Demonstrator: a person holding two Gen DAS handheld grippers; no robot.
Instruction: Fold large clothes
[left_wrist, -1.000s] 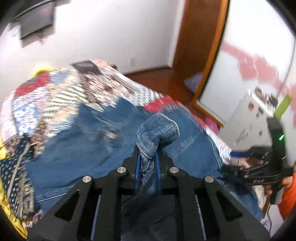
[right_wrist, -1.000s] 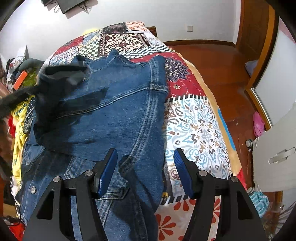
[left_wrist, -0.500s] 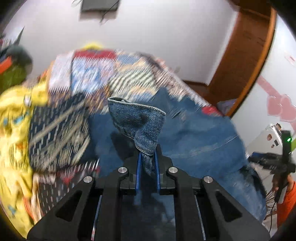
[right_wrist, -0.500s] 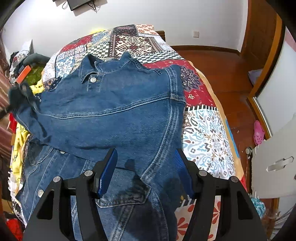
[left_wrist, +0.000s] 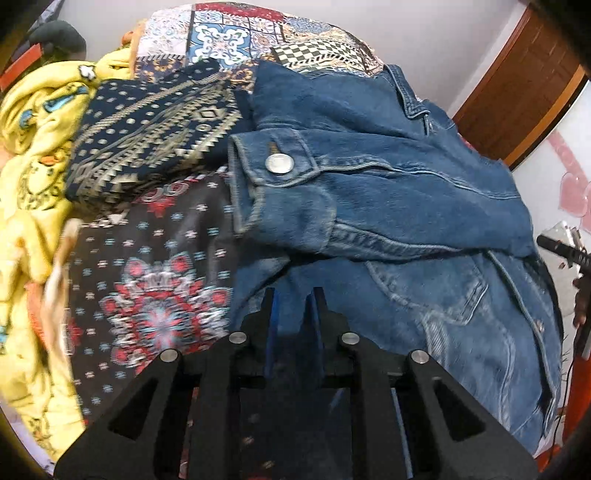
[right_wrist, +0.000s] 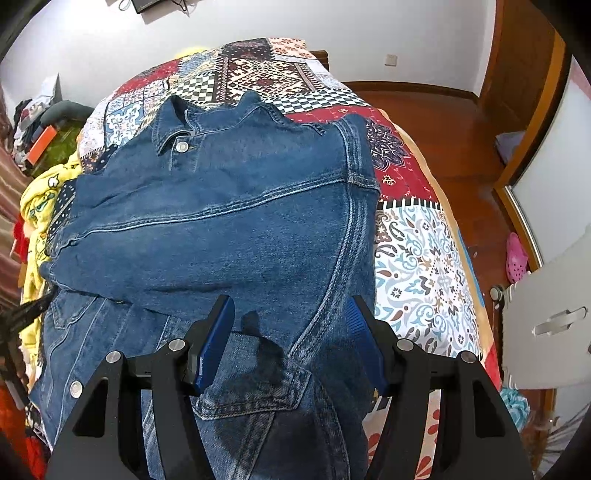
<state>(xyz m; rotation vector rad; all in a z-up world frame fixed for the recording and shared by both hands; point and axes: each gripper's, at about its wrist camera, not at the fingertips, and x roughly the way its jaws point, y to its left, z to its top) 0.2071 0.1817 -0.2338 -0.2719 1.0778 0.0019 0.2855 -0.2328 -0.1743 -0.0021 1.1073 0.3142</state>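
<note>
The denim jacket (right_wrist: 236, 221) lies spread on the bed (right_wrist: 417, 251), sleeve cuff (left_wrist: 273, 166) just ahead of the left gripper (left_wrist: 293, 295), whose empty jaws are opening. The right gripper (right_wrist: 291, 314) hovers half-open above the jacket.

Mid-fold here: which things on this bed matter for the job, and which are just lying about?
For the job:
denim jacket
its sleeve cuff, folded across the front

Lying about:
patchwork bedspread
yellow printed garment
navy patterned cloth
pink shoe on the floor
</note>
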